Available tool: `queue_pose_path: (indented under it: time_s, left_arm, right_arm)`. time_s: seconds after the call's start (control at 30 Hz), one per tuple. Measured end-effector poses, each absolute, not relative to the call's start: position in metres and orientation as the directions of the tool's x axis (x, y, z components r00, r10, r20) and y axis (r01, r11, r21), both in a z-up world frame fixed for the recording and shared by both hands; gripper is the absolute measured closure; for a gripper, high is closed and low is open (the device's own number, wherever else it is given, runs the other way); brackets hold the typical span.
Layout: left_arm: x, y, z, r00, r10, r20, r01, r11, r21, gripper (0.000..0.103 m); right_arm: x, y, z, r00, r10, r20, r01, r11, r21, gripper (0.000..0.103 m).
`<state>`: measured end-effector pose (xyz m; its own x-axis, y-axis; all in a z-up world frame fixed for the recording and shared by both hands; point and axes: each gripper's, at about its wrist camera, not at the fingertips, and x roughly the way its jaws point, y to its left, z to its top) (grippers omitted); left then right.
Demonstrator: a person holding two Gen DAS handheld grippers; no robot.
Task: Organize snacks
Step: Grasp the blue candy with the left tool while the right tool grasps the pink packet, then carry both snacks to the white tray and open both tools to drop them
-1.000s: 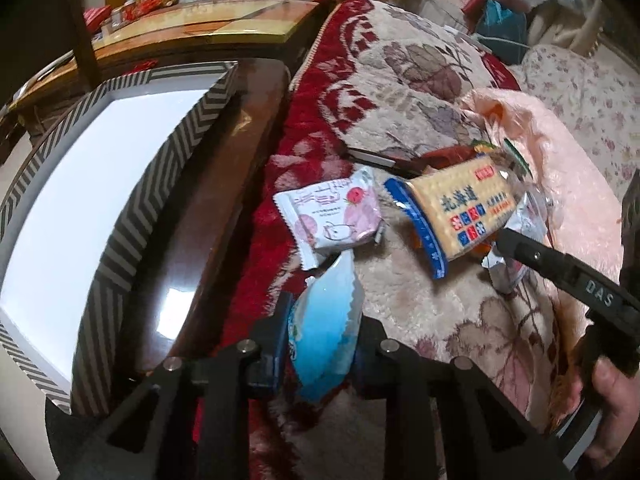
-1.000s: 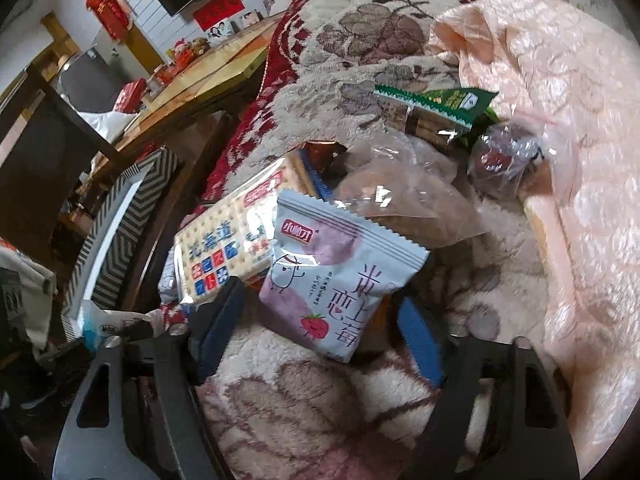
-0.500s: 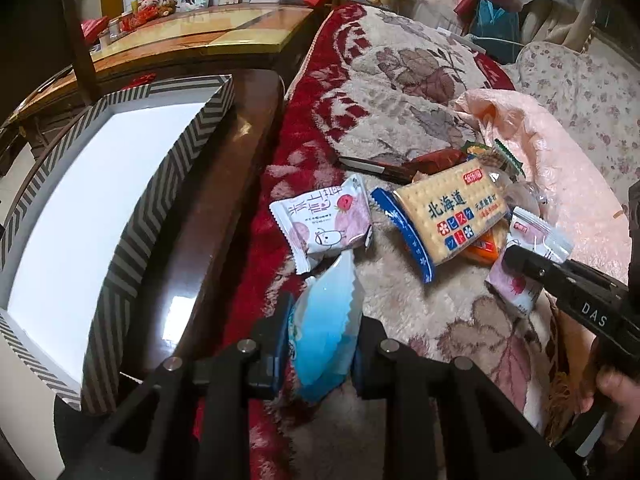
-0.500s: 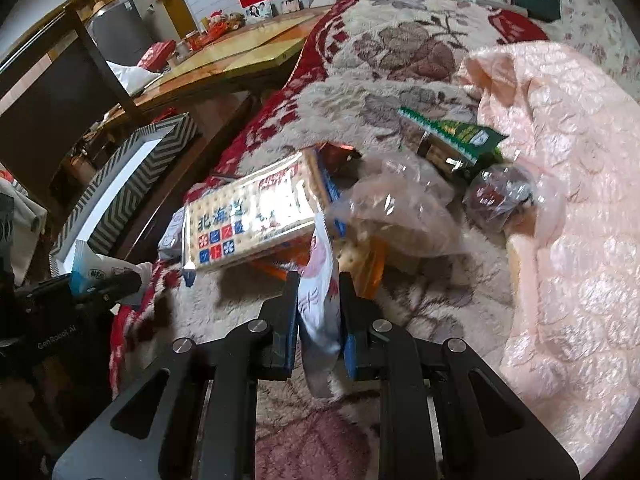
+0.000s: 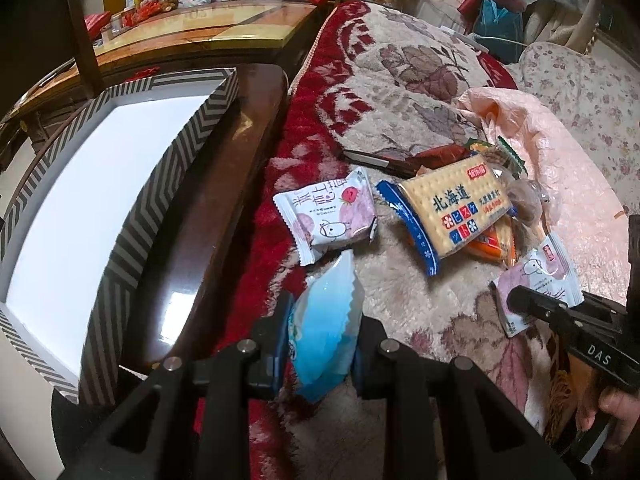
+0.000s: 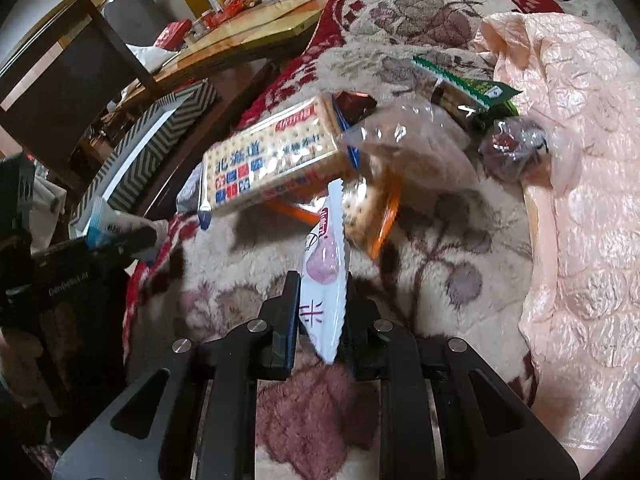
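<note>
My left gripper (image 5: pixel 320 332) is shut on a blue snack packet (image 5: pixel 326 320), held above the carpeted seat. My right gripper (image 6: pixel 322 308) is shut on a pink-and-white strawberry snack packet (image 6: pixel 326 276), held edge-on; it also shows in the left wrist view (image 5: pixel 538 280). A second pink-and-white packet (image 5: pixel 330 216) lies on the seat beside a yellow cracker pack (image 5: pixel 452 204). The cracker pack (image 6: pixel 272 164) sits on a pile with an orange packet (image 6: pixel 376 216), a clear bag (image 6: pixel 400 136) and a green packet (image 6: pixel 468 88). A white box with a chevron rim (image 5: pixel 156 184) stands to the left.
A dark wooden armrest (image 5: pixel 224 184) runs between the box and the seat. A pink quilt (image 6: pixel 580 160) lies at the right. A dark wrapped sweet (image 6: pixel 512 144) lies by the quilt. A wooden table (image 5: pixel 208 32) with ornaments stands behind.
My right gripper has closed on the pink-and-white packet, lifted it and drawn back from the pile. My left gripper still holds the blue packet, nearly unmoved.
</note>
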<state>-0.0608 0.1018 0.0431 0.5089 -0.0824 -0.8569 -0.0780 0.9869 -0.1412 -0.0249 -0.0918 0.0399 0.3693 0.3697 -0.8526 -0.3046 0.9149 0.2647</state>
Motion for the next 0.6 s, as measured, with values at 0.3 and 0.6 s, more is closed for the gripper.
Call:
queue_pose_path:
  time_s: [0.3, 0.6]
  left_arm:
    - [-0.062, 0.107, 0.063, 0.547, -0.063, -0.835, -0.083, 0.988, -0.128, 0.076]
    - [-0.058, 0.139, 0.086, 0.581, -0.003, -0.814, -0.144, 0.984, -0.106, 0.076]
  right_arm:
    - [-0.026, -0.057, 0.065, 0.356, 0.444, -0.822, -0.412, 0.865, 0.288, 0.087]
    - [-0.014, -0.003, 0.093, 0.368, 0.466, -0.805, -0.517, 0.822, 0.239, 0.087]
